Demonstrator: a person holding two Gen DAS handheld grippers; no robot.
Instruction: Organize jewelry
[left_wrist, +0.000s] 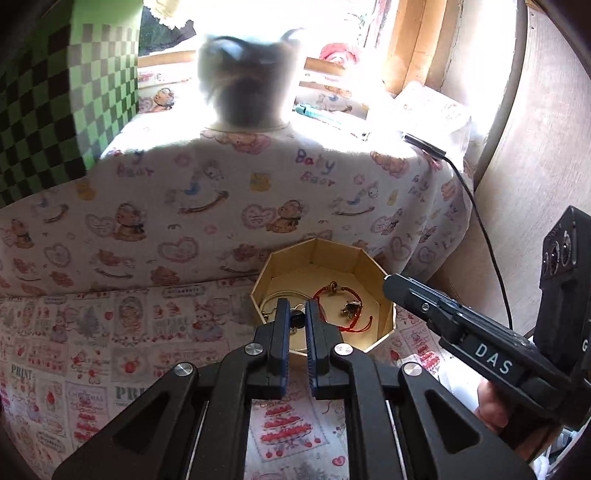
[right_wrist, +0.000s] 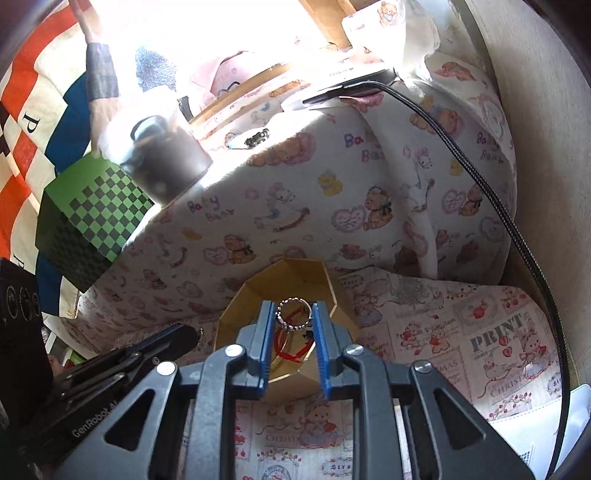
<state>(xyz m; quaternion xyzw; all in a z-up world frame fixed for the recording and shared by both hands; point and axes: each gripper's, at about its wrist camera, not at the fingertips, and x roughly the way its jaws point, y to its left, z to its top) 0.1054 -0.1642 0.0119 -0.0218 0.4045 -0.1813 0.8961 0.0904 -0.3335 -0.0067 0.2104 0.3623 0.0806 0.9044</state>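
An open octagonal cardboard box (left_wrist: 384, 310) sits on the patterned cloth and also shows in the right wrist view (right_wrist: 236, 314). Inside lie a red cord bracelet (left_wrist: 334, 293), a small dark charm (left_wrist: 351, 308) and a thin gold chain (left_wrist: 271, 297). My left gripper (left_wrist: 295, 314) hangs over the box's left part, jaws narrowly apart, with a small dark object (left_wrist: 295, 318) between the tips; contact is unclear. My right gripper (right_wrist: 294, 314) is shut on a silver beaded ring (right_wrist: 293, 314) and holds it above the box. The right gripper also shows at the right of the left wrist view (left_wrist: 391, 284).
A cushion in a baby-bear cover (left_wrist: 258, 199) rises right behind the box. A green checkered box (left_wrist: 55, 122) stands at the left. A black cable (right_wrist: 480, 177) runs down the right side from a phone (left_wrist: 424, 146). A dark jar (right_wrist: 166, 158) stands on the cushion.
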